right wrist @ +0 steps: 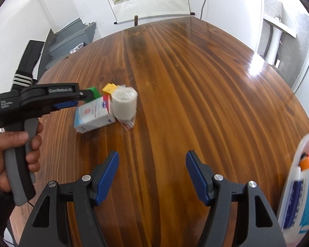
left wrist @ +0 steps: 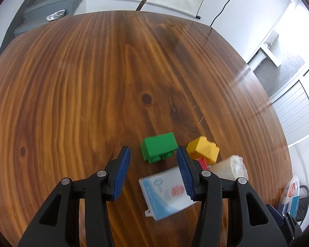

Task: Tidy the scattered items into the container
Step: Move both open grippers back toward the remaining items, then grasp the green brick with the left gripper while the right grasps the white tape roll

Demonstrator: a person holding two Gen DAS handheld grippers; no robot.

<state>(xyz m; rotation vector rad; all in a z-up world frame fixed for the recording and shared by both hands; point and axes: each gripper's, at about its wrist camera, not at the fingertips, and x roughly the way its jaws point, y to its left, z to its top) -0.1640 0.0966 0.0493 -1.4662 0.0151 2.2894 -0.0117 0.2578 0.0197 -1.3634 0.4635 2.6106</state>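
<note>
My left gripper (left wrist: 153, 160) is open and empty, hovering over a small pile on the wooden table. Between its fingers lie a green brick (left wrist: 158, 147) and a white and blue box (left wrist: 166, 193). To the right are a yellow brick (left wrist: 204, 149), a red piece (left wrist: 203, 162) and a white roll in plastic wrap (left wrist: 229, 167). In the right wrist view the same box (right wrist: 92, 116), roll (right wrist: 124, 103), green brick (right wrist: 95, 92) and yellow brick (right wrist: 109, 88) lie ahead left. My right gripper (right wrist: 152, 164) is open and empty over bare table. The clear container (right wrist: 298, 183) holding items is at the right edge.
The left gripper with the hand holding it (right wrist: 31, 111) shows at the left of the right wrist view. The container (left wrist: 291, 193) also shows at the lower right of the left wrist view. The table's far edge (left wrist: 134, 12) meets a white wall with a hanging scroll.
</note>
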